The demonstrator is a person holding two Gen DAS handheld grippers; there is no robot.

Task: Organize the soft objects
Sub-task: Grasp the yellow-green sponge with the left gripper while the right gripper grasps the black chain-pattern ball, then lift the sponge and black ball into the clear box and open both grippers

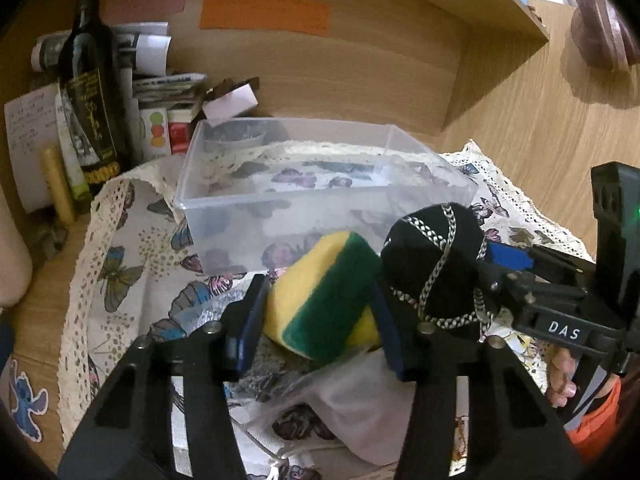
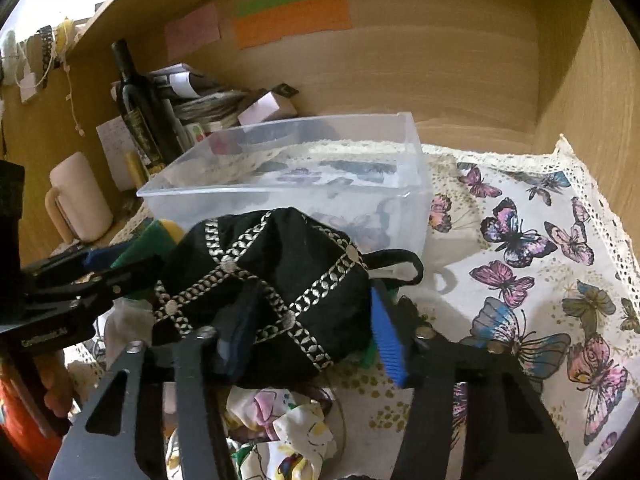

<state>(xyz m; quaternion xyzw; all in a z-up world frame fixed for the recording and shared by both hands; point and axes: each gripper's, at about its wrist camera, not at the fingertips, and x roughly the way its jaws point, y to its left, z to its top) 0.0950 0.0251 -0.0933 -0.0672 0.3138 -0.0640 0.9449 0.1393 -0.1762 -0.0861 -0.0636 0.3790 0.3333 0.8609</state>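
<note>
My left gripper [image 1: 320,316] is shut on a yellow and green sponge [image 1: 324,296], held just above the cloth in front of a clear plastic box [image 1: 280,208]. My right gripper [image 2: 312,332] is shut on a black pouch with silver trim [image 2: 276,280], right beside the sponge [image 2: 156,236]. In the left wrist view the pouch [image 1: 432,264] touches the sponge's right side. The clear box [image 2: 288,196] looks empty. Crumpled fabric pieces [image 2: 296,428] and a plastic bag [image 1: 352,412] lie under the grippers.
A butterfly-print cloth with lace edge [image 2: 520,272] covers the desk. A dark wine bottle [image 1: 94,96], papers and small boxes [image 1: 168,92] stand at the back left. A cream mug [image 2: 80,196] sits left of the box. Wooden walls [image 1: 340,64] close the back and right.
</note>
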